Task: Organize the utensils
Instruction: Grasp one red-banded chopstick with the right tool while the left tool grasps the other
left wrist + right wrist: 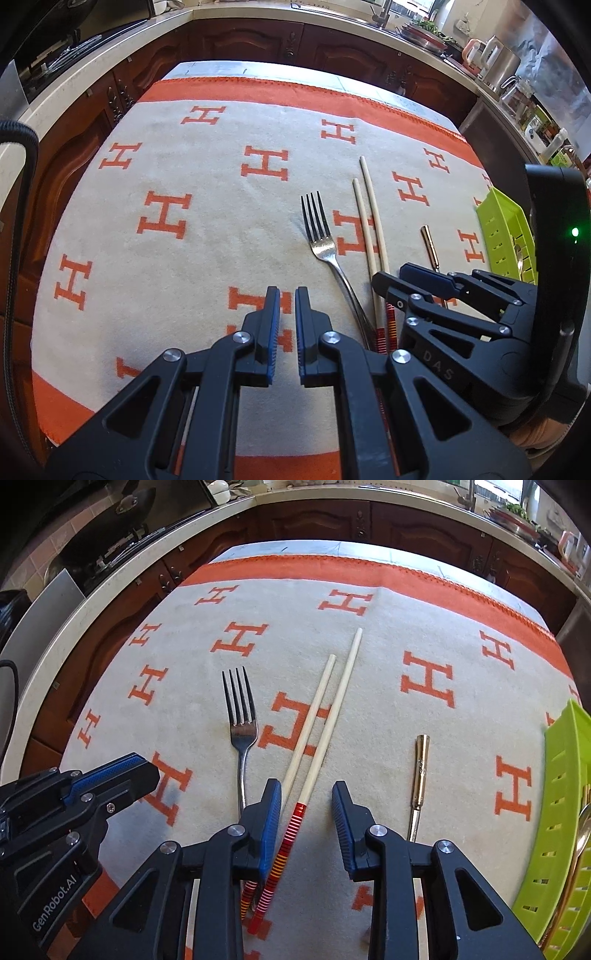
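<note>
the surface (pixel 388 709), covered by a cream cloth with orange h marks, carries most of the job undone. the green slotted tray (pixel 561 812) sits at its right edge, and only a gold-coloured spoon (pixel 580 834) shows inside it, as far as i can tell; the rest of its inside is out of sight.

left out on the cloth are three lots. the pair of chopsticks (pixel 332 701) lies in the middle, pale tips pointing away, striped ends near me. the fork (pixel 242 731) lies just to their left, tines away. a small gold-handled utensil (pixel 419 775) lies to their right, between chopsticks and tray; what kind it is i cannot tell.

the right tongs (pixel 306 812) hang low over the striped ends with the jaws parted, one chopstick between them, the other running under the left pad. the pads do not look pressed on it, so nothing is gripped. the left tongs (pixel 286 328) are clenched, nothing between them, hovering over bare cloth left of the fork.

so by my reckoning one item is sorted and three remain.
</note>
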Tool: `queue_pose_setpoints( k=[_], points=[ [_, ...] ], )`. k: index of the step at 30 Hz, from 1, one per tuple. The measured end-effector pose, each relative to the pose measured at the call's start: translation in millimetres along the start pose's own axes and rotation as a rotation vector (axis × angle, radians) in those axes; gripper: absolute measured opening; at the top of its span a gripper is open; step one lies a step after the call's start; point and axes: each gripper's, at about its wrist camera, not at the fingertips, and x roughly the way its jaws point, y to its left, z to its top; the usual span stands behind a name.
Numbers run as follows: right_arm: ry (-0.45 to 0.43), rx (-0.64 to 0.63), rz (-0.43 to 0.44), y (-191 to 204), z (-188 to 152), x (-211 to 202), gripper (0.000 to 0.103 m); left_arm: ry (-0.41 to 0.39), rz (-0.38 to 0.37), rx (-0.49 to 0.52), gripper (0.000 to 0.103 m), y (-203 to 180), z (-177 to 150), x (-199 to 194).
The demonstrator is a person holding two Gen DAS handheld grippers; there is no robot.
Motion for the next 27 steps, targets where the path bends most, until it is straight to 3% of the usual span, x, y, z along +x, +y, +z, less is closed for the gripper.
queue_pose_setpoints(
  k=[10,14,18,27],
  points=[
    [0.022,-0.009,0.026,2.7,-8.2,0.4,0.028,0.007,0.005,0.009,0.005,-3.3,-1.0,0.9],
    [-0.001,-0.030,0.002,4.3,-12.3,-1.4,0.022,0.004,0.004,0.012,0.005,-4.6,-0.4,-0.5],
    [-0.003,0.003,0.028,-3.9,-12.8,-2.4,0.014,0.003,-0.008,0.008,0.005,-3.4,-1.0,-0.8],
    [-0.033,0.063,0.100,-20.5,-16.3,-8.9,0.005,0.029,-0.022,0.011,0.005,-8.5,1.5,6.9]
  ],
)
